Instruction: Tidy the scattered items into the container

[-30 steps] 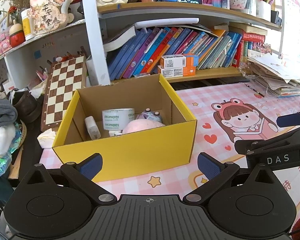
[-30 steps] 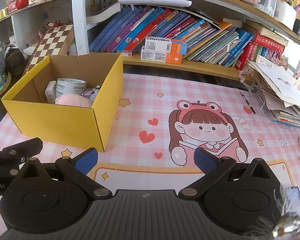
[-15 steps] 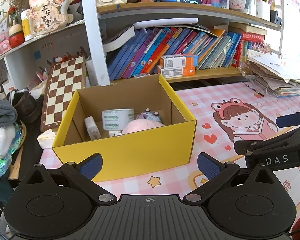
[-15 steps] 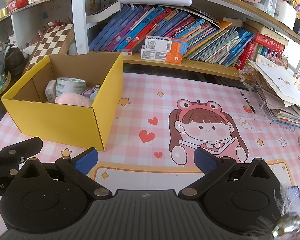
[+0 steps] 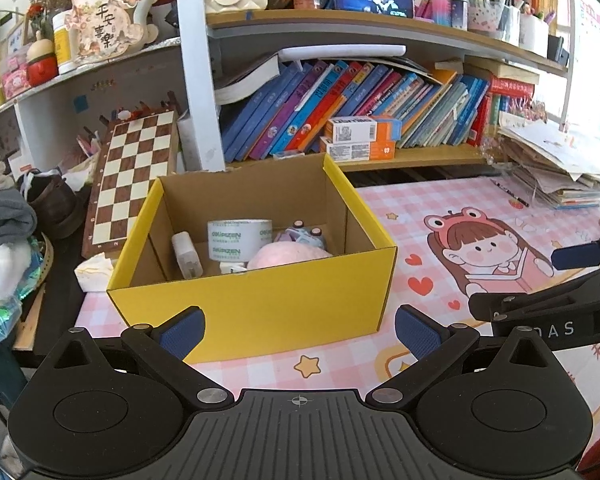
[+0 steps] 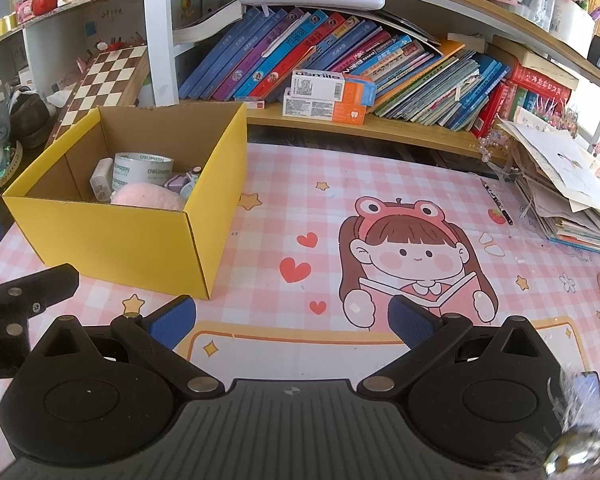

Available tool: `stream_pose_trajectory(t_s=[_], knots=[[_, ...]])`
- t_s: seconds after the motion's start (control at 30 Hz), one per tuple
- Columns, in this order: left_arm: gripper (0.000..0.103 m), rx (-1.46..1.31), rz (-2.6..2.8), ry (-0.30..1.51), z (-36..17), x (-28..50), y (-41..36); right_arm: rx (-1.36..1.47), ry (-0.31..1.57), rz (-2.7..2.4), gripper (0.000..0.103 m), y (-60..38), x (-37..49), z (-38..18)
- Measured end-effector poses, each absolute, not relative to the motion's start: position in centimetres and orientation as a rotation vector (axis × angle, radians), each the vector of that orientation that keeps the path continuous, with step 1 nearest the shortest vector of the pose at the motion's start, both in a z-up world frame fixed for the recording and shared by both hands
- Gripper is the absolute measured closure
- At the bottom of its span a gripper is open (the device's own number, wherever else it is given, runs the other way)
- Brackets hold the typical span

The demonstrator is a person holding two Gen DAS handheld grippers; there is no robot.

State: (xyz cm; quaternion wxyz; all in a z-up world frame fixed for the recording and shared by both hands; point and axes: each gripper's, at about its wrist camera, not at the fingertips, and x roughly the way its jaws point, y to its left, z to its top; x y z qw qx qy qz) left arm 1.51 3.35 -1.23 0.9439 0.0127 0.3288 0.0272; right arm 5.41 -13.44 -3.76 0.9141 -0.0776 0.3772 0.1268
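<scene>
A yellow cardboard box [image 5: 260,304] stands on the pink cartoon mat [image 6: 380,200], also seen in the right wrist view [image 6: 120,240]. Inside it lie a tape roll [image 5: 239,239], a white charger [image 5: 186,255], a pink fluffy item [image 5: 288,255] and a small purple item [image 5: 300,236]. My left gripper [image 5: 298,332] is open and empty just in front of the box. My right gripper [image 6: 292,322] is open and empty over the mat, right of the box.
A bookshelf with leaning books [image 6: 340,56] runs along the back. A chessboard [image 5: 134,172] leans at the left. A paper stack [image 6: 568,184] and a pen [image 6: 496,200] lie at the right. Clothes and crumpled tissue [image 5: 94,272] sit left of the box.
</scene>
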Motion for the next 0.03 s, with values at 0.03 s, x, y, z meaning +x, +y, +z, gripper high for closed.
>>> stream_pose_trajectory(t_s=[0.03], knots=[[0.001, 0.023, 0.054, 0.67, -1.24, 1.51, 3.4, -0.16, 0.779, 0.262, 0.0, -13.44, 5.41, -3.8]])
